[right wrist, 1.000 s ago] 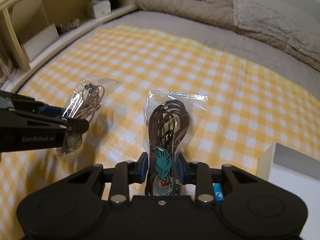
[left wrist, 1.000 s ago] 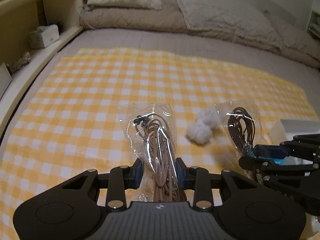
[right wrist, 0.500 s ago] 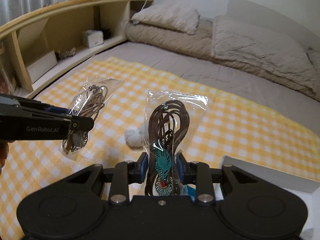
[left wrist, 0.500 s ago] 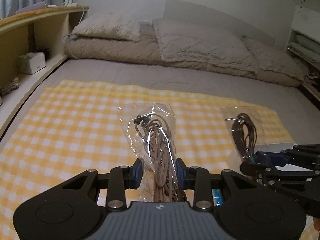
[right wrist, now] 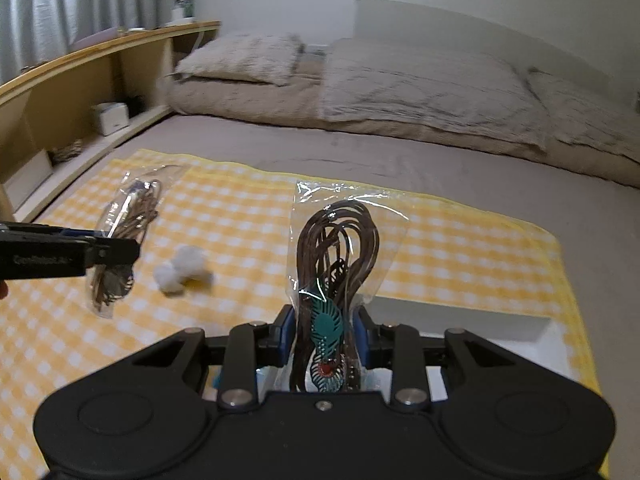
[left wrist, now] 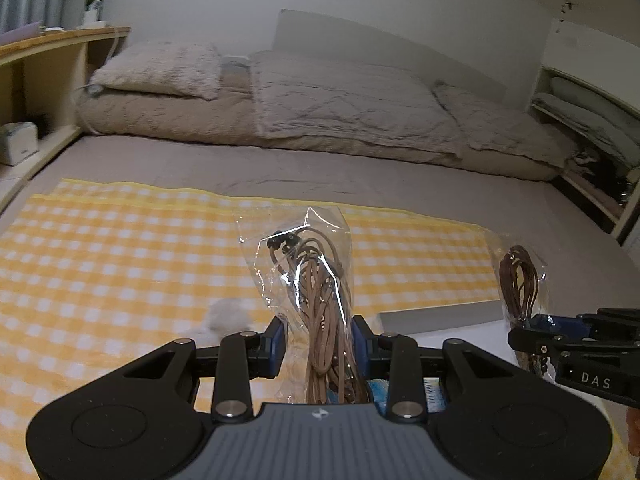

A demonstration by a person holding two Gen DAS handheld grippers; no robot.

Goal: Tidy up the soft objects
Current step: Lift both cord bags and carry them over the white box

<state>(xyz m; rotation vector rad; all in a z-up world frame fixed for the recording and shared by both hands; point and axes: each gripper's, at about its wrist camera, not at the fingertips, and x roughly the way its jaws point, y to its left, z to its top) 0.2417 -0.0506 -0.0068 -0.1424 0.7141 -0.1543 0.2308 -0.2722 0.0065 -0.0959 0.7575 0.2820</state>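
Note:
My left gripper [left wrist: 319, 340] is shut on a clear bag of tan cord [left wrist: 316, 276] and holds it upright above the yellow checked cloth [left wrist: 120, 248]. My right gripper [right wrist: 323, 332] is shut on a clear bag of dark brown cord with a teal feather pendant [right wrist: 340, 248]. Each gripper shows in the other's view: the right one [left wrist: 532, 334] with its bag [left wrist: 518, 276], the left one [right wrist: 116, 250] with its bag [right wrist: 132, 216]. A white fluffy ball [right wrist: 180, 270] lies on the cloth between them; it also shows in the left wrist view [left wrist: 228, 316].
A white box [right wrist: 460, 314] sits on the cloth just below and ahead of both grippers, also in the left wrist view [left wrist: 440, 316]. Beige bedding and pillows [left wrist: 320, 108] lie at the bed's far end. A wooden shelf [right wrist: 80, 92] runs along the left.
Both grippers have lifted and tilted up with their bags, so more of the room and the bedding shows. The white ball stays on the cloth.

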